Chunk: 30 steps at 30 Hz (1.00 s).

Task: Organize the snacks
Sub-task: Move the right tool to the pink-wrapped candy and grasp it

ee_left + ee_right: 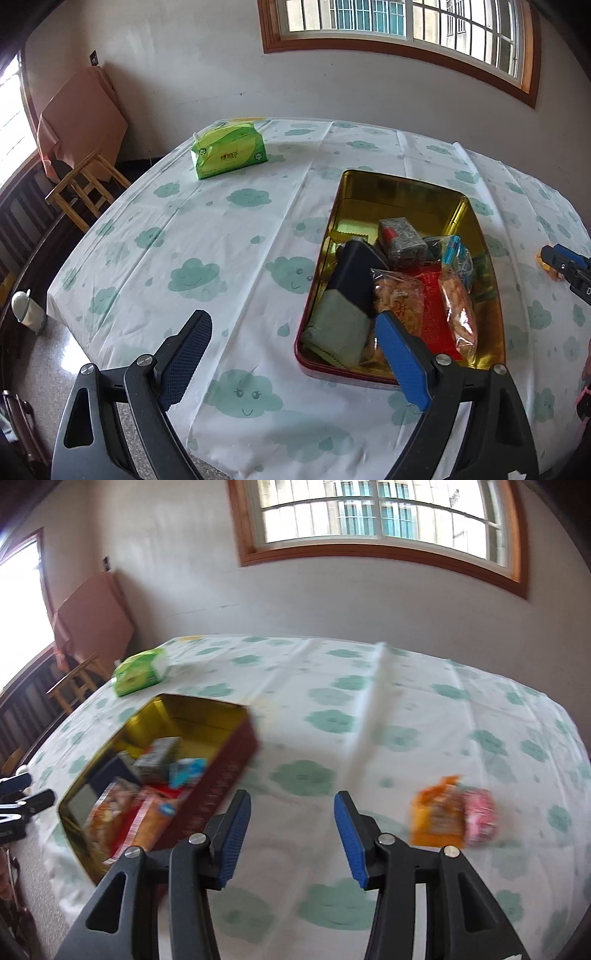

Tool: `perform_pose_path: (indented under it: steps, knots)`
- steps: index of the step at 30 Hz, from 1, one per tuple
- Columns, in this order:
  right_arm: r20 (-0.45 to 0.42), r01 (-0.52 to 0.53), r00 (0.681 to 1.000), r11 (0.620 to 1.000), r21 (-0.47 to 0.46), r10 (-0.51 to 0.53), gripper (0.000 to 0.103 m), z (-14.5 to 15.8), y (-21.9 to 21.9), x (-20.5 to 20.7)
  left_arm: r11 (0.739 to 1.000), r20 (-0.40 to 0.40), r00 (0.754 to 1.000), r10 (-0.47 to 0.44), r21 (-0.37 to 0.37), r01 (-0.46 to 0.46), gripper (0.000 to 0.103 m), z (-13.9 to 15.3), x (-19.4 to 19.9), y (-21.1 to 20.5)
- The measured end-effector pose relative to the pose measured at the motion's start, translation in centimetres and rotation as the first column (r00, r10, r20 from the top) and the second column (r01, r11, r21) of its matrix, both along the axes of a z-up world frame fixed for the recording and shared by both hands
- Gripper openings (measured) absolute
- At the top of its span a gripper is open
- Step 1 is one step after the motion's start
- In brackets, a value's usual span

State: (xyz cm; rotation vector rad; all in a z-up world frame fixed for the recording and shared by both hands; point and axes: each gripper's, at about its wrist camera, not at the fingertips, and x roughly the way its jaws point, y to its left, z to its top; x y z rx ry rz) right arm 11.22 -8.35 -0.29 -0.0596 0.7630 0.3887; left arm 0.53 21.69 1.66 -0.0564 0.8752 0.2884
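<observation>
Both tongs are released and hold nothing: the left gripper (291, 358) gapes wide beside the tin (391, 184) of snacks, while the right gripper (291, 840) stands partly apart near an orange packet (437, 814) and a pink packet (480, 816) on the tablecloth (369, 701).

A home dining room, tabletop (229, 229) under a cloud-print cloth, green tissue pack (229, 150), wooden chair (86, 184) by the wall, wood-framed barred window (399, 22), snack tin (402, 192) holding packets

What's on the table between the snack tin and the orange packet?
Only bare cloud-print tablecloth lies between the tin and the orange packet, per the right wrist view.
</observation>
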Motion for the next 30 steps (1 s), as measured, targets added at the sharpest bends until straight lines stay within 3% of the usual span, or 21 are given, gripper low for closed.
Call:
perform_pose_path:
  steps: [7, 12, 27, 30]
  knots:
    - [-0.014, 0.162, 0.987, 0.986, -0.04, -0.162, 0.048, -1.5, -8.2, 1.6, 0.998, 0.007, 0.998, -0.067, 0.008, 0.067, 0.088, 0.9, 1.0, -3.1]
    - [-0.04, 0.206, 0.977, 0.977, -0.057, -0.209, 0.048, -3.0, -10.9, 3.1, 0.991, -0.003, 0.991, -0.133, -0.002, 0.133, 0.088, 1.0, 2.0, -5.8]
    - [-0.067, 0.208, 0.975, 0.976, -0.067, -0.212, 0.048, -5.7, -12.6, 6.3, 0.947, -0.021, 0.947, -0.321, 0.012, 0.322, 0.088, 1.0, 6.0, -15.3]
    - [-0.08, 0.2, 0.975, 0.978, -0.061, -0.205, 0.04, -6.0, -12.9, 6.5, 0.935, -0.02, 0.935, -0.354, 0.002, 0.354, 0.088, 0.7, 7.1, -17.3]
